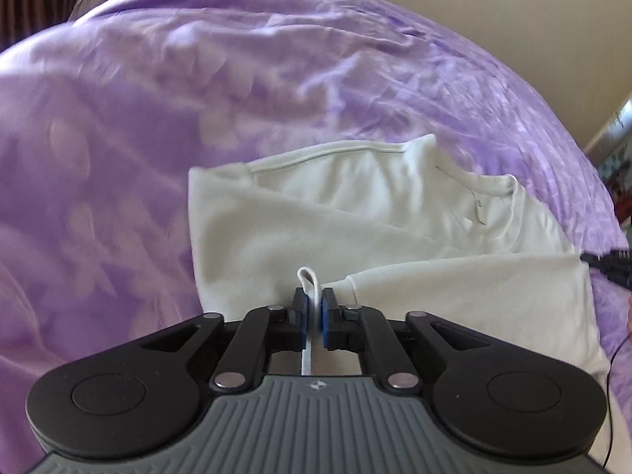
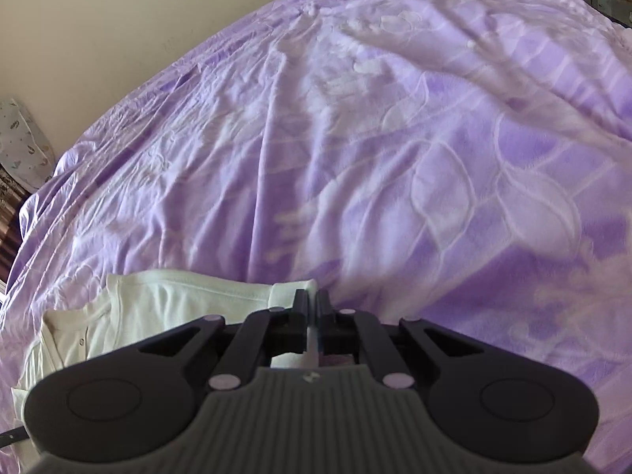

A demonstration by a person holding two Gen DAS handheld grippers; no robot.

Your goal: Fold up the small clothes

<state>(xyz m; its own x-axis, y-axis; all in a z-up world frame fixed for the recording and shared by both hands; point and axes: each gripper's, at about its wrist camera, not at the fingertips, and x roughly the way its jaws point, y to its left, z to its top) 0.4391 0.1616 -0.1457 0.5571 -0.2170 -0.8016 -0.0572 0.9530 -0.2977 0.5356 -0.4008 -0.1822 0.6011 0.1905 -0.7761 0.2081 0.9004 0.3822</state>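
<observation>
A wide bed fills the room, spread with a purple blanket (image 2: 355, 138) of soft plush, patterned in paler leaves and flowers and creased in long ridges running away toward the far edge. Beyond the blanket the wall (image 2: 98, 19) is plain cream. At one side a pale pillow (image 2: 23, 142) with small printed motifs leans near the wall, and some dark striped fabric shows at the corner (too blurred to say what it is). On the other side there is a bright strip of cluttered furnishing, also unclear.

On the blanket, near the edge, lies the white garment (image 1: 355, 213), partly folded, its collar band and a small side tag visible, one sleeve laid across the body. It rests flat on the plush except where it is pinched.

The left gripper (image 1: 315, 308) is clamped on a fold of the white garment's near hem, a small loop of the cloth standing up between its blue pads (image 1: 302, 312). The right gripper (image 2: 312, 308) is closed tight at the garment's other near corner, a sliver of white cloth showing between its black fingers (image 2: 300, 304), just where the white fabric meets the purple. From the left view the tip of the right tool pokes in at the far side of the cloth.
</observation>
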